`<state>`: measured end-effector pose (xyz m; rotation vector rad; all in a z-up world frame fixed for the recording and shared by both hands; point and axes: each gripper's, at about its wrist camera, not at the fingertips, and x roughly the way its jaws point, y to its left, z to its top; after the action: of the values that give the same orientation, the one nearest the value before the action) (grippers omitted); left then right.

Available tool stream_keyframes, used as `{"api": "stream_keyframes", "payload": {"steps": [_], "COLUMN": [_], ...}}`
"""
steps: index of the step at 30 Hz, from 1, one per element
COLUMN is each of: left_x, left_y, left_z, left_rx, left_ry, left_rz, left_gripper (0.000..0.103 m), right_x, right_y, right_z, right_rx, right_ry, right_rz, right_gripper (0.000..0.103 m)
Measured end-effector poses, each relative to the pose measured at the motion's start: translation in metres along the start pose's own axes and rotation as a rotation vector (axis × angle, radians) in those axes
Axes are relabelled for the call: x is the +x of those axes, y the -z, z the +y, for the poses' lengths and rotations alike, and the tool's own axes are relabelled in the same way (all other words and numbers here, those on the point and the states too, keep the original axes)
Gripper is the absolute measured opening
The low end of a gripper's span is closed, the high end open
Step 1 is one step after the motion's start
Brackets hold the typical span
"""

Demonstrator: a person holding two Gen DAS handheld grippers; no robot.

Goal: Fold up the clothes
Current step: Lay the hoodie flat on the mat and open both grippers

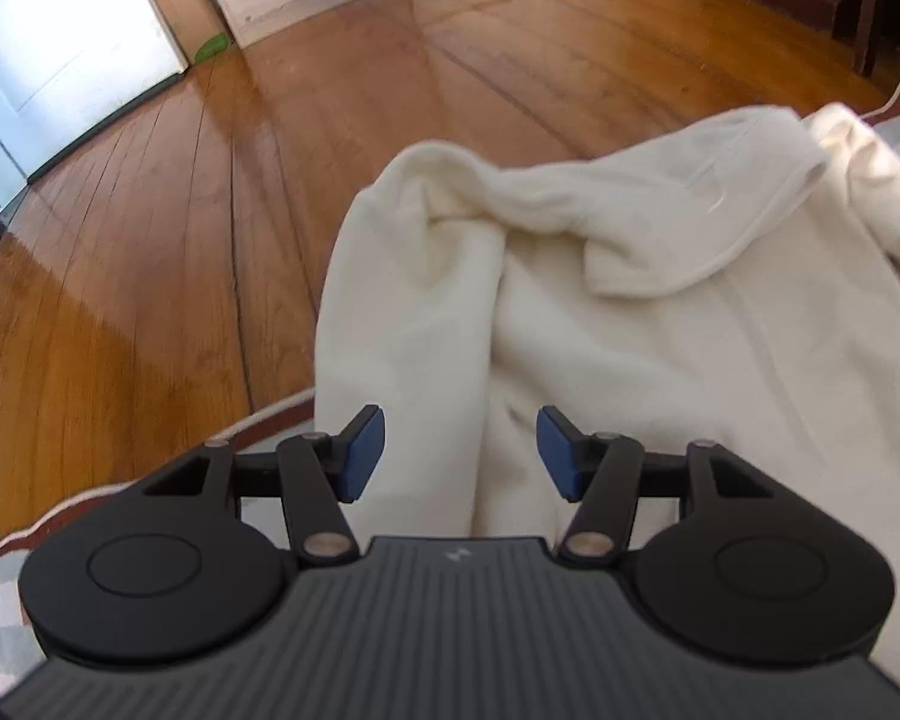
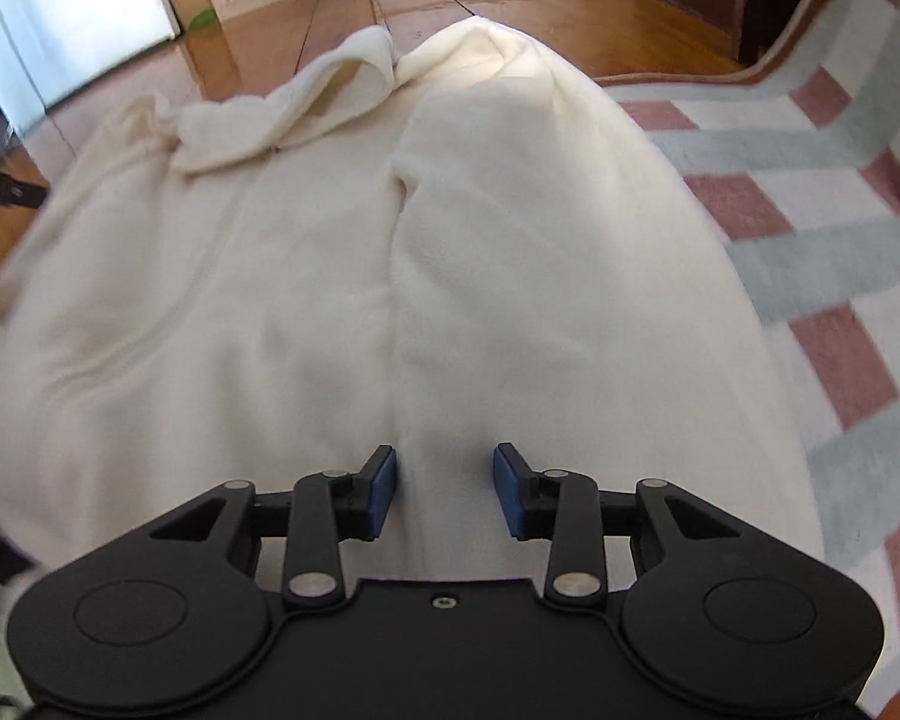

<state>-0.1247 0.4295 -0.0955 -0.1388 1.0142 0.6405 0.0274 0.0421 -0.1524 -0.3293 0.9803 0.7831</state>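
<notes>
Garment [image 2: 330, 276] hem hidden under both grippers; left gripper [image 1: 459, 450] and right gripper [image 2: 444, 489] tilt down, jaws apart, gripping nothing

both wrist views close (downward) over garment [image 1: 660, 330]

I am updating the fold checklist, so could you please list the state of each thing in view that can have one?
cream garment: spread out, wrinkled, not yet folded, partly on the rug and partly on the wooden floor.
collar: rumpled and flopped over.
left gripper: jaws open above the cloth, holding nothing.
right gripper: jaws open above the cloth, holding nothing.
checked rug: lying flat under the garment.
</notes>
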Motion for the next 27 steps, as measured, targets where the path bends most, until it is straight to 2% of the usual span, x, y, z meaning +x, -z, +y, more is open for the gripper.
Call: {"api": "stream_keyframes", "payload": {"steps": [1,2,4,6,9,10,11,12,14,15,17,19,21,24,27], "left_x": [0.001,0.0,-0.003,-0.008,-0.015,-0.015,-0.016,-0.014,-0.011,-0.01,-0.008,-0.007,-0.006,-0.004,-0.004], "left_y": [0.001,0.002,0.005,0.007,0.009,0.011,0.013,0.016,0.021,0.022,0.024,0.027,0.03,0.034,0.038], "left_z": [0.001,0.002,0.003,0.006,0.012,0.013,0.014,0.013,0.008,0.005,-0.003,-0.011,-0.017,-0.026,-0.03], "left_rx": [-0.004,-0.012,-0.028,-0.047,-0.103,-0.124,-0.146,-0.153,-0.142,-0.133,-0.101,-0.071,-0.048,-0.009,0.037], "left_ry": [0.001,0.016,0.04,0.064,0.162,0.191,0.22,0.242,0.281,0.289,0.278,0.261,0.252,0.234,0.203], "left_rz": [0.01,0.013,0.023,0.032,0.058,0.068,0.078,0.098,0.135,0.144,0.151,0.155,0.161,0.167,0.16], "left_gripper": [0.056,0.056,0.056,0.056,0.06,0.061,0.062,0.062,0.062,0.062,0.063,0.063,0.065,0.066,0.067], "right_x": [0.002,0.001,-0.006,-0.018,-0.038,-0.044,-0.048,-0.051,-0.059,-0.067,-0.077,-0.08,-0.078,-0.072,-0.071], "right_y": [-0.003,-0.008,-0.02,-0.03,-0.044,-0.048,-0.05,-0.05,-0.044,-0.036,-0.017,0.005,0.025,0.049,0.068], "right_z": [0.0,0.0,0.004,-0.003,-0.026,-0.034,-0.041,-0.047,-0.057,-0.059,-0.061,-0.06,-0.054,-0.048,-0.061], "right_rx": [-0.009,-0.017,-0.061,-0.08,0.047,0.098,0.149,0.2,0.306,0.35,0.414,0.454,0.437,0.358,0.403], "right_ry": [0.023,0.057,0.236,0.372,0.526,0.58,0.618,0.595,0.429,0.318,0.113,-0.041,-0.091,0.02,0.06], "right_rz": [-0.006,-0.02,-0.076,-0.144,-0.224,-0.247,-0.255,-0.225,-0.163,-0.157,-0.12,-0.06,0.011,0.086,0.104], "right_gripper": [0.028,0.004,0.006,0.006,0.007,0.009,0.016,0.016,0.016,0.017,0.044,0.047,0.047,0.047,0.047]}}
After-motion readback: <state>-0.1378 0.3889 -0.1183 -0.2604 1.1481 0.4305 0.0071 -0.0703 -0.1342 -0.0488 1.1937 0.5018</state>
